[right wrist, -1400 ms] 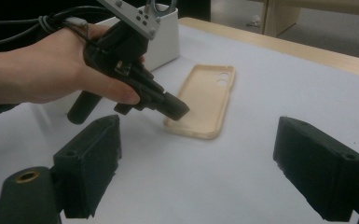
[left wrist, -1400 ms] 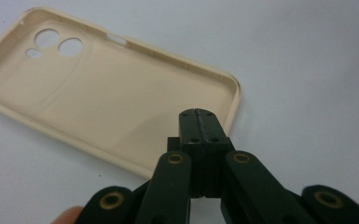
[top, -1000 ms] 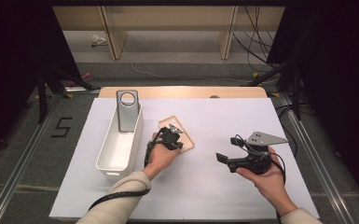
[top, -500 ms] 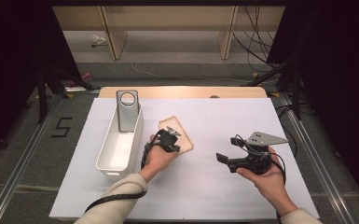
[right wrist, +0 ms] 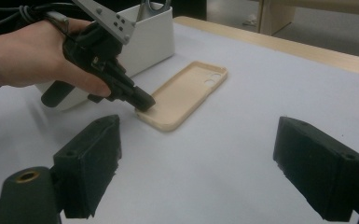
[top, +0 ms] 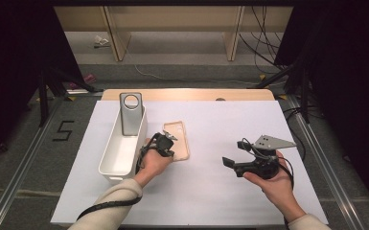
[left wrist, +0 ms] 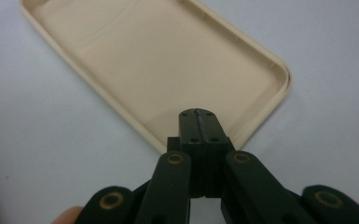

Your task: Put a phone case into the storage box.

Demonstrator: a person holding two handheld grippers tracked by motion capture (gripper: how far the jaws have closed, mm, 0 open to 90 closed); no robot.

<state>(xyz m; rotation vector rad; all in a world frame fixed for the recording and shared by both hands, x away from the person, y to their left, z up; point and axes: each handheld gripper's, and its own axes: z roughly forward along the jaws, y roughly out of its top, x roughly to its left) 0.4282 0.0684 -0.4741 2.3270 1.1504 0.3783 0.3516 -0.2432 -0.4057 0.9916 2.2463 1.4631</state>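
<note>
We have the left gripper (left wrist: 199, 122) pressed together, its tip resting on the near end of the beige phone case (left wrist: 168, 65), which lies flat just ahead. We judge the nudging step underway; next calls for a steady push. Our right gripper (right wrist: 196, 163) waits spread, well apart.

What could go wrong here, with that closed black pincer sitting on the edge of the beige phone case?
The left hand-held gripper is shut, its tip over the phone case's near rim, gripping nothing. Pressing there might tip the light case up or skid it across the white table cover. Sliding sideways, it could bump the white bin close beside it. The right hand-held gripper waits open, apart.
</note>
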